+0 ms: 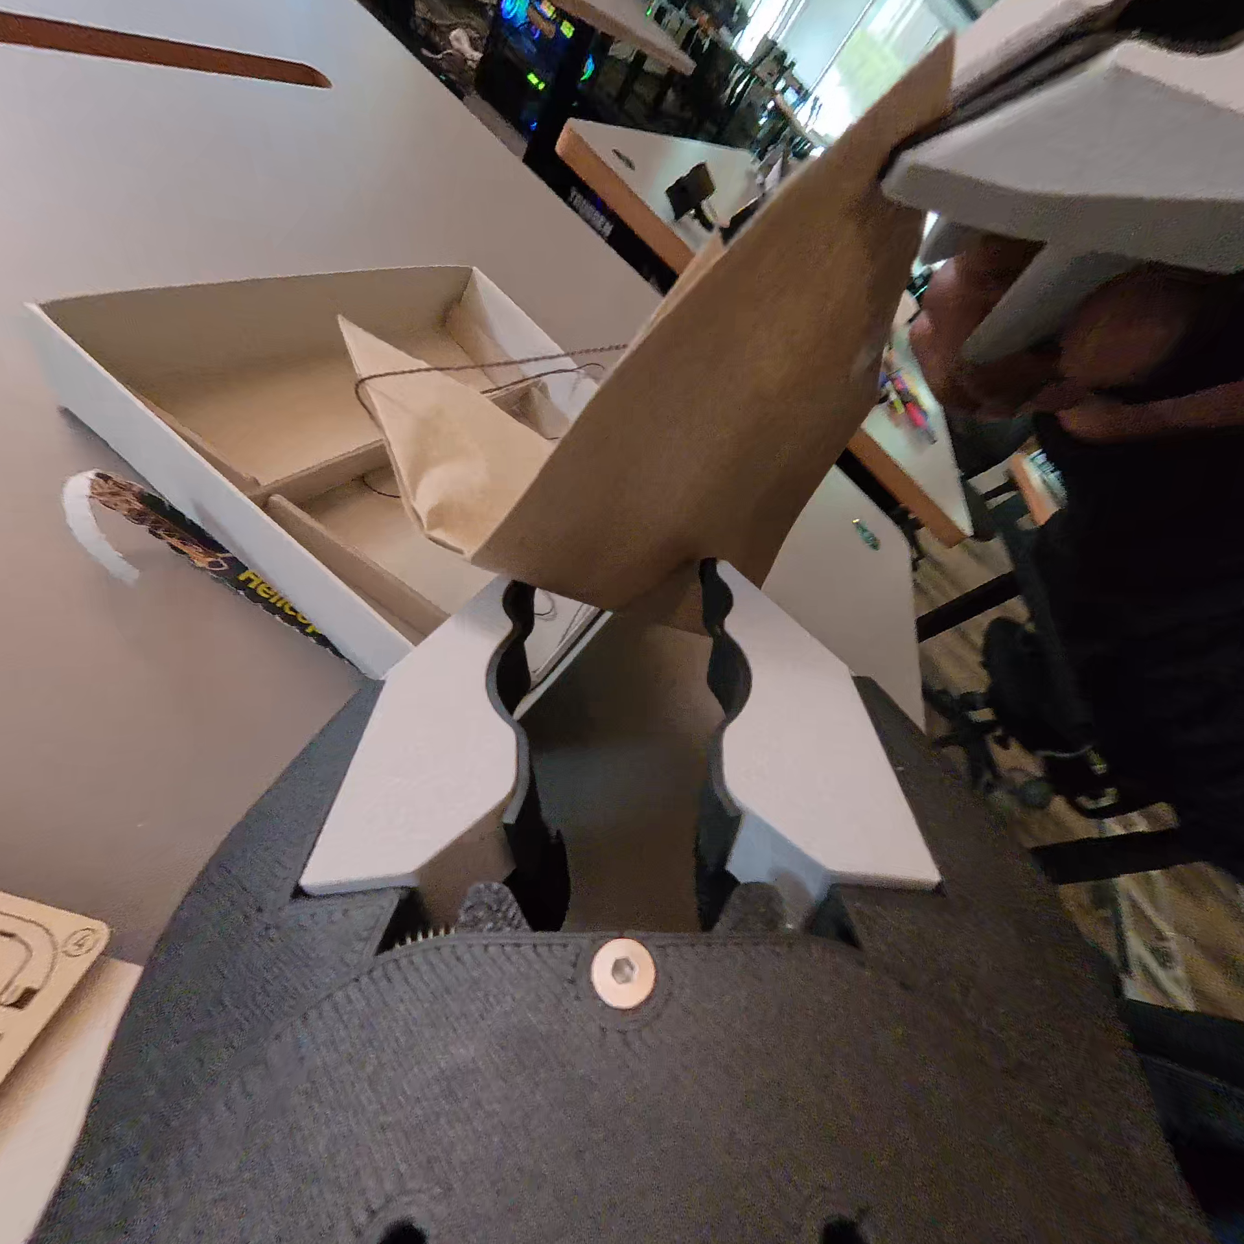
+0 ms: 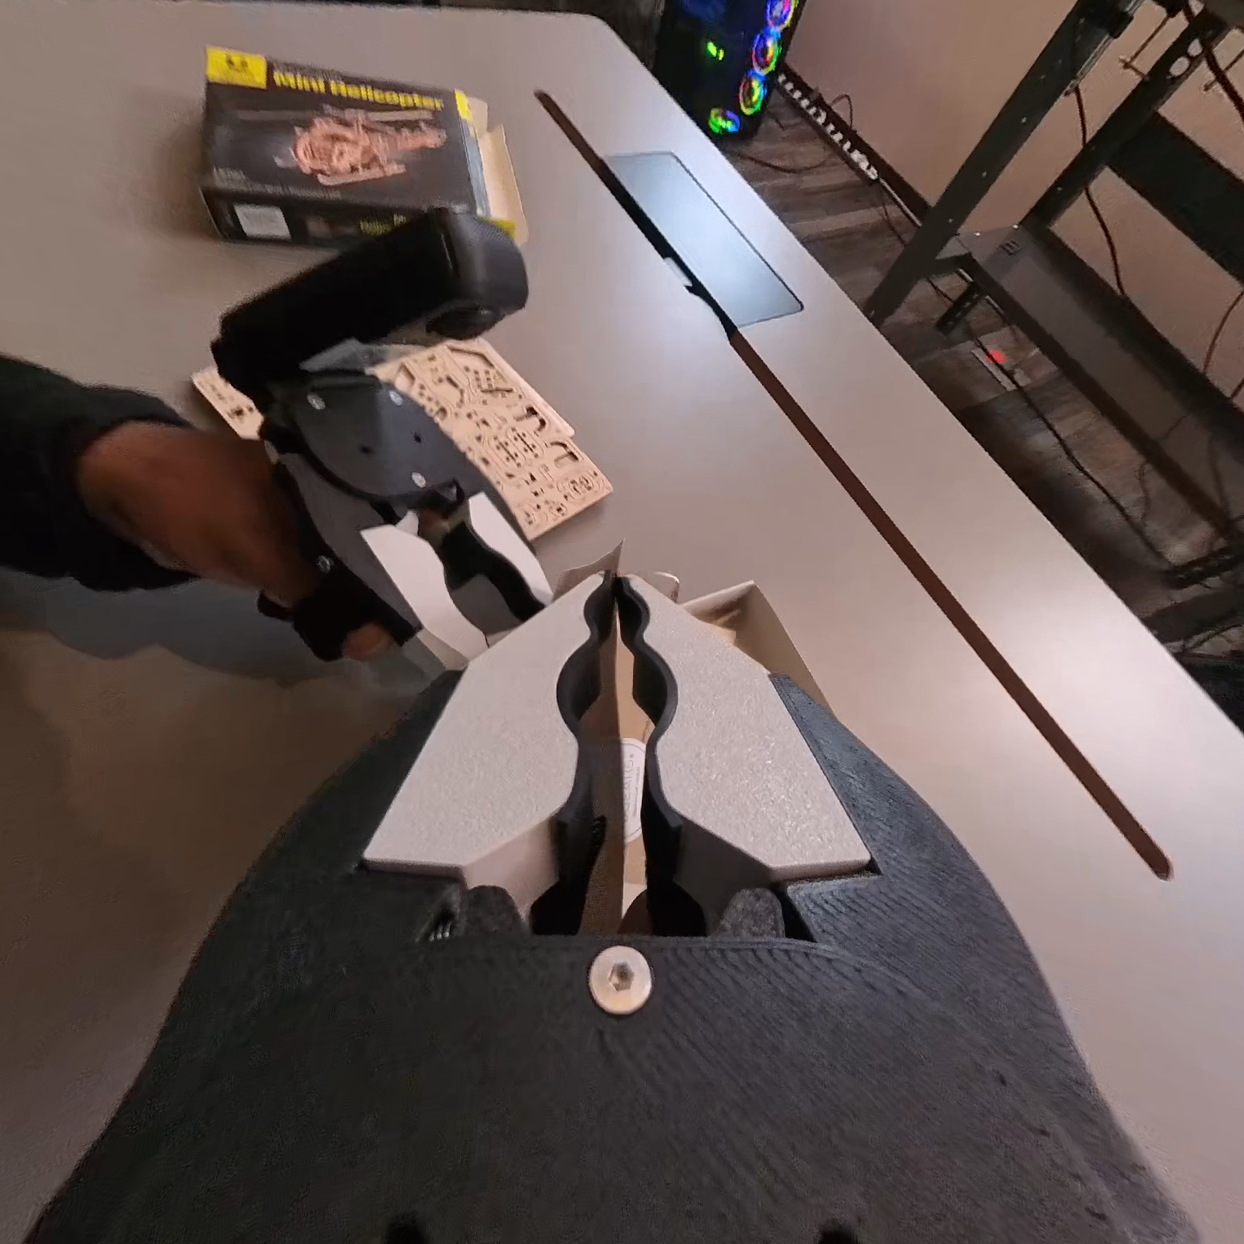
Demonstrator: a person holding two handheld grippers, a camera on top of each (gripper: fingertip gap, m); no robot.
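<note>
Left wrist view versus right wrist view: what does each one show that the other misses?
Only the left wrist view shows the inside of the white tray with its divider, and the full face of the brown paper bag sagging over it, string handle included.

Only the right wrist view shows the black box's printed top, the whole wooden cut-out sheets, a dark panel set in the table, and a person's hand holding the left gripper.

Both show the bag pinched by the right gripper, and the grey table.
</note>
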